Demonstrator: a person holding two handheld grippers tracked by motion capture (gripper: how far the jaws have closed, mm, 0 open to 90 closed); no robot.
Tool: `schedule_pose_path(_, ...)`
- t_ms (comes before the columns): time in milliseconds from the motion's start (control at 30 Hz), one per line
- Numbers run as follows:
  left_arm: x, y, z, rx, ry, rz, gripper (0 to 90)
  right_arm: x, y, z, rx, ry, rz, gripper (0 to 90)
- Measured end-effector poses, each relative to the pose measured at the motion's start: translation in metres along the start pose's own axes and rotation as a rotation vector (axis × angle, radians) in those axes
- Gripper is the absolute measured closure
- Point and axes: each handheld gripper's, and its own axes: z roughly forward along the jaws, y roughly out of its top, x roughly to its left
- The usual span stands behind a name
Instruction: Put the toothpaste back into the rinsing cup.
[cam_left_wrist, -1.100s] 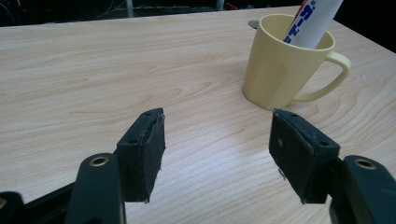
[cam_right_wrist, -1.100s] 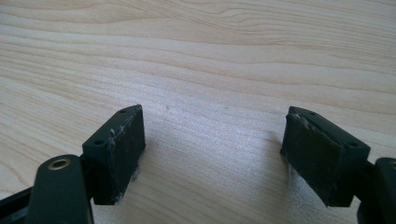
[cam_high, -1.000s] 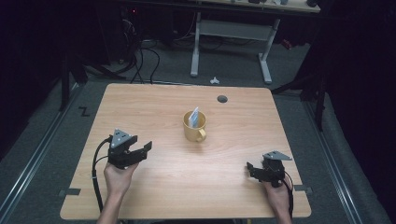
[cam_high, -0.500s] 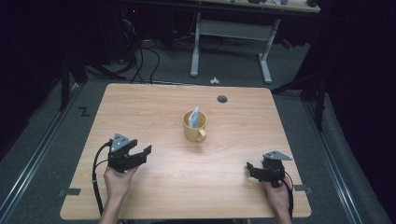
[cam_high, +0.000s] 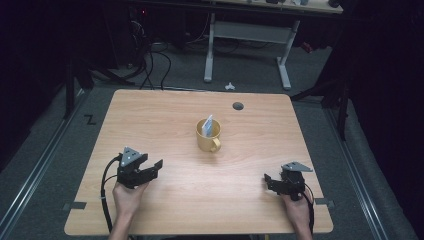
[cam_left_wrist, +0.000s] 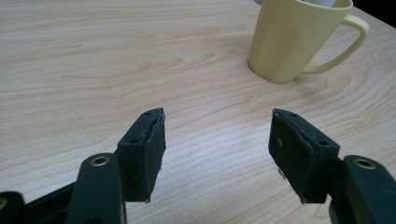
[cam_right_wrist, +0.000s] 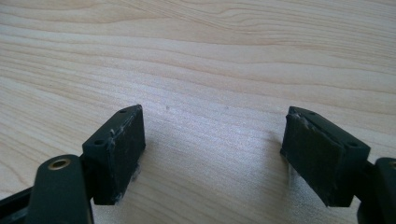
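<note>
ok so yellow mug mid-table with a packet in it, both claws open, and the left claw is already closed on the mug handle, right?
Not quite. The left claw is open on bare table, short of the yellow mug; nothing is between its jaws, as the left gripper view shows. The rest holds: the mug stands mid-table with a packet in it, and the right claw is open too.
</note>
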Motion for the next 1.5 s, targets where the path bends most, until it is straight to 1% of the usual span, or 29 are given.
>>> schedule_pose_path(533, -0.002, -0.015, 0.008, 0.021, 0.003, -0.027, 36.9, 0.000, 0.000, 0.000, 0.000, 0.000, 0.001, 21.4)
schedule_pose_path(733, -0.004, -0.019, 0.012, 0.035, 0.011, -0.025, 36.9, 0.000, 0.000, 0.000, 0.000, 0.000, 0.000, 21.4)
schedule_pose_path(867, -0.003, -0.022, 0.015, 0.038, 0.005, -0.043, 36.9, 0.000, 0.000, 0.000, 0.000, 0.000, 0.000, 21.4)
schedule_pose_path(900, -0.004, -0.023, 0.016, 0.049, 0.008, -0.039, 36.9, 0.000, 0.000, 0.000, 0.000, 0.000, 0.000, 21.4)
schedule_pose_path(1200, -0.007, -0.029, 0.024, 0.077, 0.029, -0.028, 36.9, 0.000, 0.000, 0.000, 0.000, 0.000, 0.000, 21.4)
schedule_pose_path(1300, -0.007, -0.031, 0.026, 0.083, 0.028, -0.031, 36.9, 0.000, 0.000, 0.000, 0.000, 0.000, 0.000, 21.4)
schedule_pose_path(1367, -0.007, -0.032, 0.027, 0.096, 0.033, -0.029, 37.0, 0.000, 0.000, 0.000, 0.000, 0.000, 0.001, 21.4)
schedule_pose_path(1400, -0.007, -0.033, 0.029, 0.101, 0.035, -0.025, 36.9, 0.000, 0.000, 0.000, 0.000, 0.001, 0.000, 21.4)
schedule_pose_path(1500, -0.010, -0.035, 0.033, 0.128, 0.052, 0.003, 36.9, 0.000, 0.000, 0.000, 0.000, 0.000, 0.001, 21.4)
